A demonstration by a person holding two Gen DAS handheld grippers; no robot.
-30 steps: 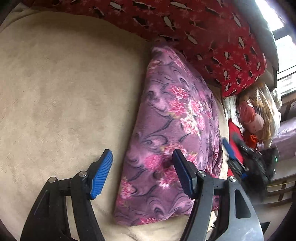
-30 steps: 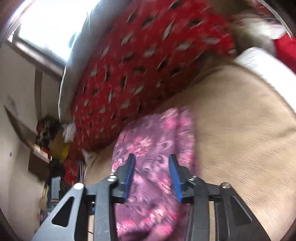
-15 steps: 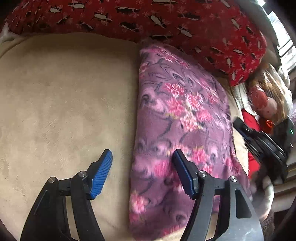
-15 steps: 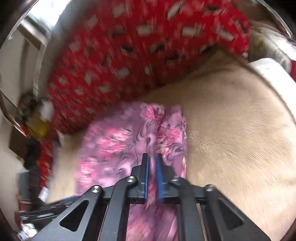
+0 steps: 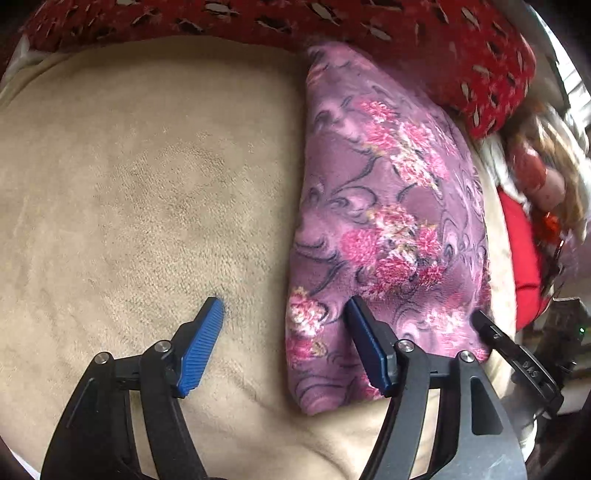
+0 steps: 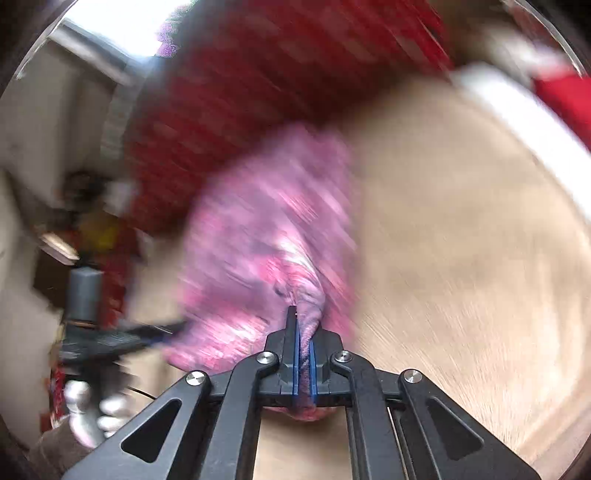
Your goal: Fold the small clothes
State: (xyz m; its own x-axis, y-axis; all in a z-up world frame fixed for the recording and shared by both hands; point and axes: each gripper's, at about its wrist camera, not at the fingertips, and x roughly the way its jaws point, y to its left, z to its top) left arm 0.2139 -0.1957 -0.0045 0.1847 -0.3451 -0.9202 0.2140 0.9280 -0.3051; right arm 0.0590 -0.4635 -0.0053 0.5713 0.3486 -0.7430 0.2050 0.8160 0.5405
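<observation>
A purple fleece garment with pink flowers [image 5: 391, 221] lies folded lengthwise on a beige plush surface [image 5: 147, 184]. My left gripper [image 5: 284, 332] is open, its jaws straddling the garment's near left edge just above the surface. My right gripper [image 6: 303, 354] is shut on a pinched fold of the same garment [image 6: 269, 236], which looks lifted; that view is blurred by motion. The right gripper's black finger [image 5: 517, 362] shows at the garment's right edge in the left wrist view.
A red patterned blanket [image 5: 369, 33] runs along the far edge behind the garment. Red cloth and cluttered items [image 5: 532, 206] lie off the right side. A white band [image 6: 524, 122] and red cloth sit at the far right in the right wrist view.
My right gripper closed on the garment's fold and is now moving fast with it. My left gripper stayed open and shifted left, so the garment's edge now lies between its jaws.
</observation>
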